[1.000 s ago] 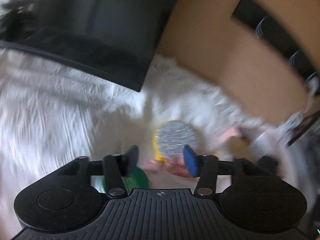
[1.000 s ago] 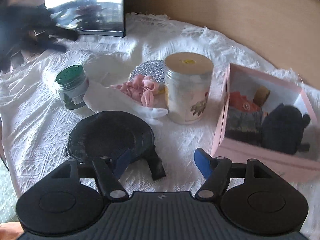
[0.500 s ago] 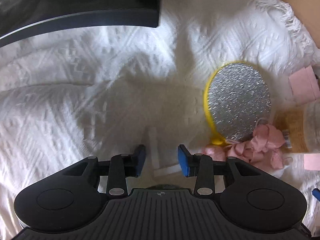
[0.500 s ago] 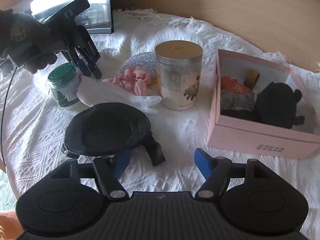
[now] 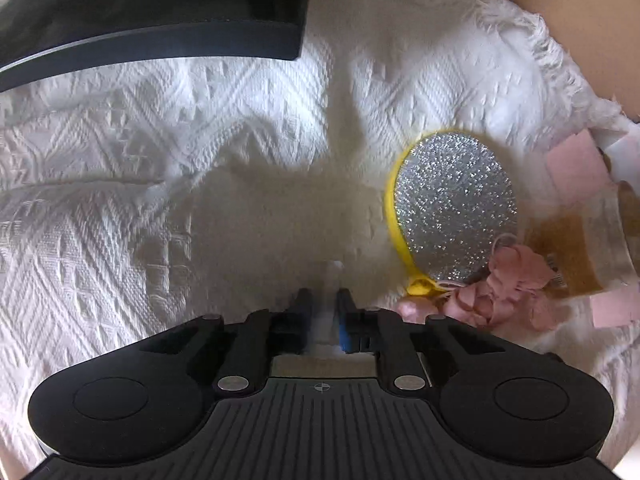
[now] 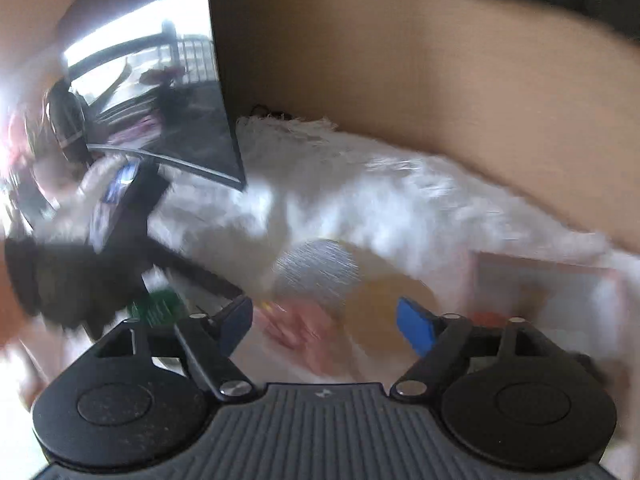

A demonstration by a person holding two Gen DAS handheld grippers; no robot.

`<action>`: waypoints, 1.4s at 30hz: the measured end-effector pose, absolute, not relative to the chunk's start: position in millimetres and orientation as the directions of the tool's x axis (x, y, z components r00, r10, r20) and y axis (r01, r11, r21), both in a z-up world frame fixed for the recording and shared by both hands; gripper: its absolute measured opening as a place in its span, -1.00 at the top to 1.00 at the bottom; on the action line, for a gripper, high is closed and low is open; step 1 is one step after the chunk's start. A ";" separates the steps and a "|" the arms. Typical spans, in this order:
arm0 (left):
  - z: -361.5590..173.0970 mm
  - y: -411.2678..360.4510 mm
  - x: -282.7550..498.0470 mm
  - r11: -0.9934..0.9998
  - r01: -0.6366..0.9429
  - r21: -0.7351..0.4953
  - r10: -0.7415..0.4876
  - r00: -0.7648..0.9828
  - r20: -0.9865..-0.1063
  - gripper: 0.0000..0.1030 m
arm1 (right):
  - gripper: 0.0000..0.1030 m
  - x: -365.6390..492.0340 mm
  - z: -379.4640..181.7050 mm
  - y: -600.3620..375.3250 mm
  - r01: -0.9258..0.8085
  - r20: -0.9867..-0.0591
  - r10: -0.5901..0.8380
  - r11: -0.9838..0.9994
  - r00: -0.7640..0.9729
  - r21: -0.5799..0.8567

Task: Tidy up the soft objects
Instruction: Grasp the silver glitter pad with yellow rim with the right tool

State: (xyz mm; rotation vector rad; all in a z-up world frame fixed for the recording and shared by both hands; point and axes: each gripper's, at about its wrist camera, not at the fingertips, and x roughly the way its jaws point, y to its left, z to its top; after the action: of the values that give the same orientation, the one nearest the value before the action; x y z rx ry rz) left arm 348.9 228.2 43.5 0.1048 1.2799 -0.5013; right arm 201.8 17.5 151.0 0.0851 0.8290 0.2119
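In the left wrist view my left gripper (image 5: pixel 322 300) points steeply down at the white bedspread (image 5: pixel 120 160). Its jaws are closing and stand almost together, with a thin white fabric strip (image 5: pixel 331 276) pinched between the pads. To the right lie a silver glitter disc with a yellow rim (image 5: pixel 456 204) and a pink scrunchie (image 5: pixel 508 284). The right wrist view is blurred. My right gripper (image 6: pixel 324 316) hangs above the bedspread with its jaws opening and nothing between them. Beyond its fingers I make out the silver disc (image 6: pixel 320 268) and the pink scrunchie (image 6: pixel 296 324).
A dark monitor (image 5: pixel 152 4) stands at the back left. A glass jar (image 5: pixel 592 248) sits beside the scrunchie. The right wrist view shows the pink box (image 6: pixel 548 292) at right, a green-lidded jar (image 6: pixel 156 304) at left, and a brown wall (image 6: pixel 400 80) behind.
My left gripper came down over the bedspread and closed onto the white strip. My right gripper lifted away from the black pad and swung up, so its view now smears.
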 end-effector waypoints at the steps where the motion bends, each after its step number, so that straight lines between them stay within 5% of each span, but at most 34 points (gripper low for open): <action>1: 44.1 232.0 351.3 0.884 0.416 -0.214 -0.317 0.197 -0.928 0.70 | -0.57 230.4 151.1 18.9 -0.137 -0.760 0.239 0.971 0.604 0.197; 6: 51.3 259.5 350.9 0.865 0.411 -0.287 -0.404 0.233 -0.884 0.71 | -0.57 344.8 112.1 45.9 -0.035 -0.896 0.145 0.989 0.419 0.143; 12: 83.7 308.3 346.0 0.832 0.391 -0.394 -0.523 0.313 -0.793 0.83 | -0.57 388.4 62.5 75.9 -0.009 -0.951 -0.006 1.000 0.309 -0.009; 24: 76.2 339.8 354.3 0.815 0.368 -0.448 -0.559 0.296 -0.775 0.83 | -0.63 391.0 32.1 69.4 0.091 -0.973 0.066 0.992 0.222 0.089; 31: 55.8 282.9 379.8 0.862 0.395 -0.319 -0.417 0.192 -0.889 0.83 | 0.03 337.8 88.8 65.5 -0.008 -0.919 0.234 0.970 0.318 0.245; 39: 36.2 248.3 397.7 0.864 0.368 -0.343 -0.402 0.097 -0.910 0.76 | 0.04 301.0 93.0 83.0 -0.139 -0.908 0.257 0.965 0.330 0.223; 42: 39.6 236.9 395.8 0.866 0.405 -0.291 -0.365 0.117 -0.923 0.74 | 0.22 296.4 84.2 93.2 -0.169 -0.927 0.190 0.975 0.324 0.141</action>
State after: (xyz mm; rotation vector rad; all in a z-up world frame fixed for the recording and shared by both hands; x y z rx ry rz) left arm 395.8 236.9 39.6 0.0357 1.3393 -0.5642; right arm 296.4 93.2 84.2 0.0199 1.2186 0.2354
